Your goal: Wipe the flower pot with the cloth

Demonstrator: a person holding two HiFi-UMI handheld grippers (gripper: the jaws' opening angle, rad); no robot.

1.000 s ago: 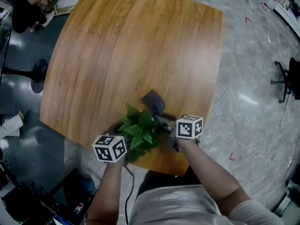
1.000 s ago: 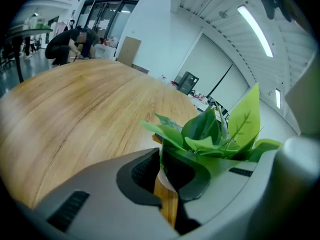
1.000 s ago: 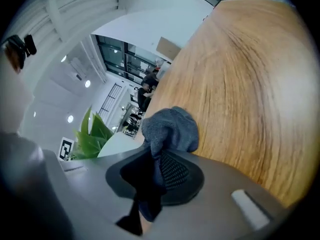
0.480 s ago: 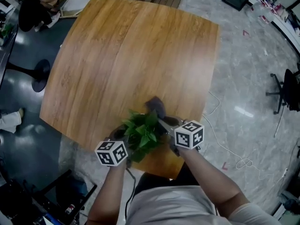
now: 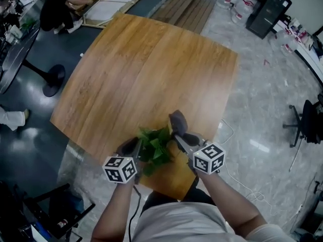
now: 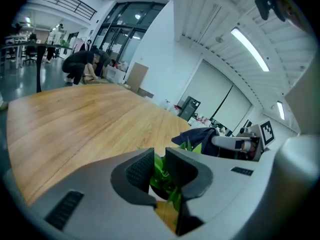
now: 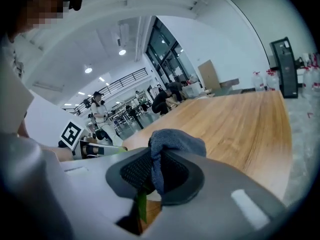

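A green-leafed plant point(image 5: 156, 145) stands in its pot near the front edge of the wooden table point(image 5: 146, 74); the leaves hide the pot from above. In the left gripper view the dark pot point(image 6: 160, 190) and leaves show through the jaw gap. My left gripper point(image 5: 132, 146) point(image 6: 160, 169) hovers at the plant's left. Its jaws are opening, and the pads press on nothing. My right gripper point(image 5: 177, 131) point(image 7: 157, 171) is at the plant's right, shut on a dark blue-grey cloth point(image 5: 177, 120) point(image 7: 175, 141) that bunches up past its tips.
The table's front edge point(image 5: 166, 185) lies just under both grippers. People crouch by flat boards point(image 5: 113, 1) at the far left. A round table base point(image 5: 53, 82) stands left. On the floor to the right lie a cable point(image 5: 252, 178) and an office chair point(image 5: 305, 125).
Both grippers have lifted off the table beside the plant. The right one has rolled, carrying the cloth up with it. The head view has tipped forward, showing more of the far floor.
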